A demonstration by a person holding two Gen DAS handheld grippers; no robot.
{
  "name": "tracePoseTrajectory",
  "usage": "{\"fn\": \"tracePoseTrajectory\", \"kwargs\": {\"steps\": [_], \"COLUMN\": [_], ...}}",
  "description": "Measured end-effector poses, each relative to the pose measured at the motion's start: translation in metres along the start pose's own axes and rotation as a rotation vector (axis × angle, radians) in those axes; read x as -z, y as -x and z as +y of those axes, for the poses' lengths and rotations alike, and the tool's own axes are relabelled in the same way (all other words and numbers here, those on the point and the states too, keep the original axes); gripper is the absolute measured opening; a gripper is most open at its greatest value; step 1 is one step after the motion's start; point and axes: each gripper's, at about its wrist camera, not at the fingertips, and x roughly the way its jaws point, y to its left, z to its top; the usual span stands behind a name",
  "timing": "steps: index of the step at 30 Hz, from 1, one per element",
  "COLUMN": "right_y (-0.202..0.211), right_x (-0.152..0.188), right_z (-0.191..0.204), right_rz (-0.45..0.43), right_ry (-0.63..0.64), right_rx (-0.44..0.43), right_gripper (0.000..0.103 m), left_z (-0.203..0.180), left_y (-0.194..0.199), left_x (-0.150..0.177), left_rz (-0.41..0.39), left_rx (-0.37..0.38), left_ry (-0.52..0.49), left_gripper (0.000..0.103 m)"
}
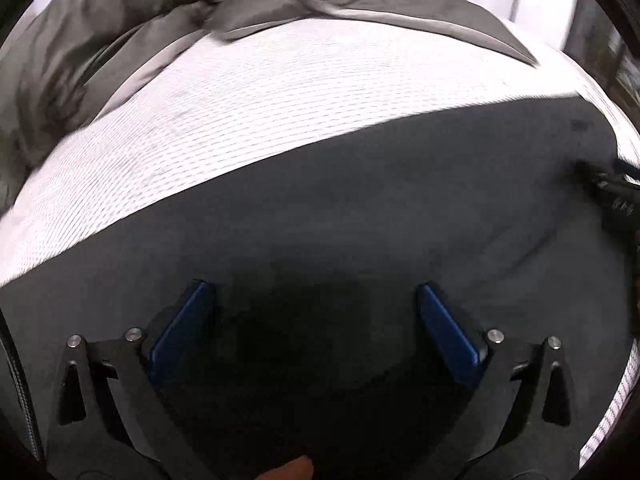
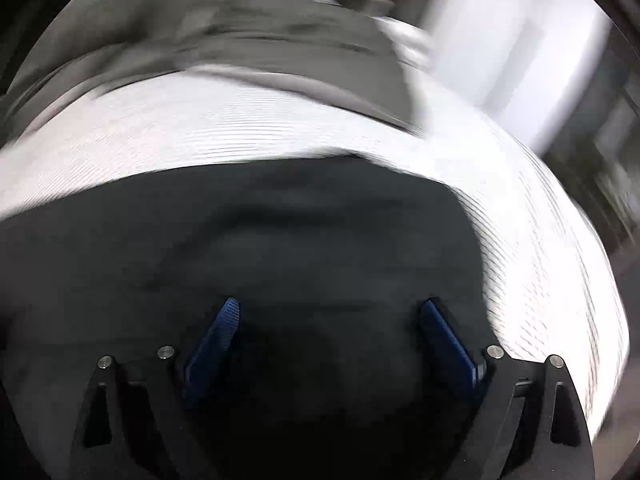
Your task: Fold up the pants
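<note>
The dark grey pants [image 1: 360, 208] lie flat on a white striped sheet [image 1: 248, 92] and fill the lower half of both views. My left gripper [image 1: 316, 292] is open just above the pants, with nothing between its blue pads. My right gripper [image 2: 330, 306] is open too, over the pants [image 2: 280, 240] near their right edge. The right gripper also shows at the right edge of the left wrist view [image 1: 612, 188], by the pants' far right end.
A crumpled grey-brown blanket [image 1: 120, 28] lies along the far side of the bed; it also shows in the right wrist view [image 2: 240, 36]. The white sheet [image 2: 540, 260] curves round the pants' right end. A pale wall [image 2: 500, 40] and dark furniture stand beyond the bed.
</note>
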Motion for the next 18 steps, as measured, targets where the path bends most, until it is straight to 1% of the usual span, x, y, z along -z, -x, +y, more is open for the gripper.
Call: {"fn": "tracePoseTrajectory", "kwargs": {"steps": [2,3,5,7,8,9,10,11,12,13,15,17,18], "right_y": [-0.008,-0.01,-0.004,0.014,0.029,0.038,0.043,0.046,0.048,0.047,0.045,0.038,0.035], "right_x": [-0.003,-0.004,-0.007,-0.007,0.003,0.001,-0.003,-0.005,-0.008,-0.013,-0.016,-0.02,-0.022], "right_z": [-0.025,-0.028,-0.025,-0.025,-0.031,-0.03,-0.023,-0.014,-0.002,0.019,0.049,0.087,0.098], "right_rz": [0.007,0.006,-0.007,-0.049,-0.071,-0.093,-0.11,-0.118,-0.118,-0.103,-0.084,-0.071,-0.052], "right_ry": [-0.119,-0.139,-0.118,-0.098,-0.096,-0.096,-0.099,-0.1,-0.094,-0.06,0.017,0.133,0.182], "right_rx": [-0.004,-0.026,-0.022,0.009,0.011,-0.009,-0.056,-0.128,-0.186,-0.262,-0.329,-0.37,-0.368], "right_gripper": [0.093,0.094,0.094,0.094,0.094,0.094,0.094,0.094,0.094,0.094,0.094,0.094,0.094], "left_z": [0.019,0.024,0.029,0.027,0.026,0.023,0.021,0.018,0.013,0.01,-0.005,-0.021,-0.025], "left_y": [0.0,0.001,0.007,0.016,0.021,0.027,0.029,0.031,0.03,0.024,0.017,0.01,0.007], "left_x": [0.002,0.003,0.006,0.006,0.004,0.002,-0.003,-0.009,-0.013,-0.023,-0.027,-0.026,-0.023], "left_rz": [0.004,0.003,0.001,-0.012,-0.021,-0.042,-0.06,-0.072,-0.069,-0.057,-0.034,-0.015,-0.013], "left_rx": [-0.027,-0.033,-0.038,-0.039,-0.034,-0.012,0.012,0.038,0.058,0.067,0.07,0.048,0.036], "left_ry": [0.051,0.065,0.079,0.074,0.069,0.062,0.061,0.062,0.063,0.059,0.043,0.014,0.004], "left_gripper": [0.103,0.103,0.102,0.092,0.092,0.092,0.092,0.092,0.091,0.086,0.078,0.078,0.079]}}
